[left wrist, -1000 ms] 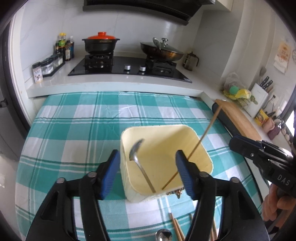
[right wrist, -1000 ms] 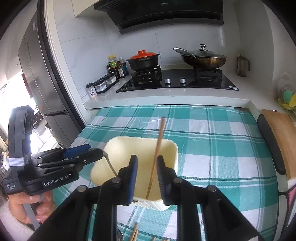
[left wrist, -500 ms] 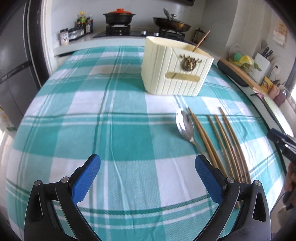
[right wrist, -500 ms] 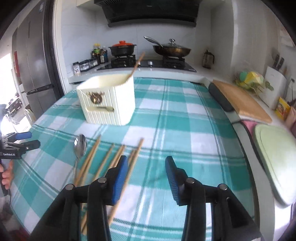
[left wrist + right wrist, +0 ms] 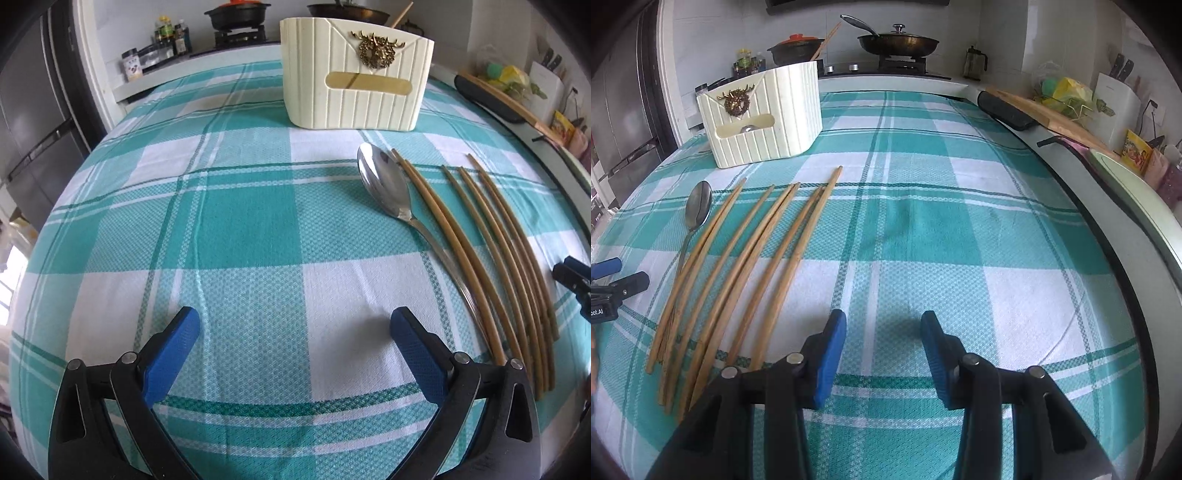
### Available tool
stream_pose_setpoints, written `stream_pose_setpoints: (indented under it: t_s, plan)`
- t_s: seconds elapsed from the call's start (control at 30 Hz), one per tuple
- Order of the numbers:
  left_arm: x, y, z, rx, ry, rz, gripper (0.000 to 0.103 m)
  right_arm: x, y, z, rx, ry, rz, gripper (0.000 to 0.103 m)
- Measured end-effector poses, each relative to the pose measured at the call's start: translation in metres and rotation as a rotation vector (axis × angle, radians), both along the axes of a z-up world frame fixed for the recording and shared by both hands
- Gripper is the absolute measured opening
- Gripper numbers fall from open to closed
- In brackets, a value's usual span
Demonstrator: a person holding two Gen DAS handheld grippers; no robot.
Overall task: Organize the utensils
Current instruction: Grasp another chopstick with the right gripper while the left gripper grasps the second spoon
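Left wrist view: left gripper (image 5: 295,325) jaws wide apart, empty | right gripper (image 5: 882,325) partly apart, empty | both now down from cream holder (image 5: 354,74) to table chopsticks (image 5: 491,240), spoon (image 5: 384,188) | next pickup pending

My tabletop (image 5: 960,229) wears a teal checked cloth; behind it a white-tiled wall (image 5: 709,33), a hob (image 5: 886,68) with pans, a dark fridge (image 5: 624,122) left.

My left wrist camera looks steeply down along its fingers at the checked tablecloth (image 5: 240,221), close above it, facing the cream utensil holder (image 5: 354,77) and the stove beyond. My right wrist camera sits to its right, tilted alike. Both views share the holder, the spoon (image 5: 698,206), the chopsticks (image 5: 768,258) and the stove.
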State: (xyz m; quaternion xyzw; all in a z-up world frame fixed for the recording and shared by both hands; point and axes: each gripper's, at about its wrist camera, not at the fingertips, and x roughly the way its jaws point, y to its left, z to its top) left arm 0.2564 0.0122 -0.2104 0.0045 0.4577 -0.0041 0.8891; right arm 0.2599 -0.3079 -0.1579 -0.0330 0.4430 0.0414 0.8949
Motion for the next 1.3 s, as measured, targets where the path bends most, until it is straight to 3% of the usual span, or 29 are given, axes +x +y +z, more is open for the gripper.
stream_pose_setpoints:
  t_s: [0.23,0.4,0.47,0.53,0.63,0.8,1.03,1.1,1.13,1.17,1.27,1.3]
  plan:
    - [0.002,0.002,0.001,-0.022,0.012,0.019,0.103,0.003,0.001,0.000,-0.004,0.001,-0.010,0.045]
    - [0.010,-0.002,0.011,-0.182,0.015,0.058,0.103,0.004,0.000,0.000,0.001,0.002,-0.012,0.045]
    - [0.019,-0.011,0.013,-0.201,0.027,0.058,0.103,0.004,-0.001,0.000,0.000,0.002,-0.012,0.046]
    - [0.028,-0.023,0.012,-0.178,0.027,0.061,0.103,0.005,0.000,0.000,0.005,0.002,-0.012,0.046]
    - [0.038,-0.040,0.005,-0.070,0.027,0.088,0.103,0.005,0.000,0.000,0.007,0.002,-0.013,0.046]
    - [0.036,-0.051,0.000,-0.001,0.028,0.055,0.103,0.004,-0.002,0.001,0.020,0.002,-0.014,0.046]
    - [0.026,-0.043,0.002,-0.021,0.054,-0.036,0.103,0.011,0.018,0.018,0.173,0.030,0.081,0.046]
    - [0.025,-0.043,0.002,-0.017,0.062,-0.051,0.103,0.017,0.033,0.017,0.163,0.054,0.133,0.044]
    - [0.024,-0.043,0.002,-0.013,0.064,-0.060,0.103,0.021,0.041,0.013,0.142,0.077,0.151,0.038]
    - [0.023,-0.044,0.002,-0.011,0.064,-0.070,0.103,0.024,0.047,0.008,0.106,0.103,0.158,0.025]
    - [0.019,-0.041,0.002,-0.014,0.062,-0.090,0.103,0.023,0.047,0.003,0.048,0.098,0.131,0.009]
    - [0.018,-0.039,0.002,-0.017,0.063,-0.093,0.103,0.021,0.045,0.004,0.039,0.095,0.118,0.007]
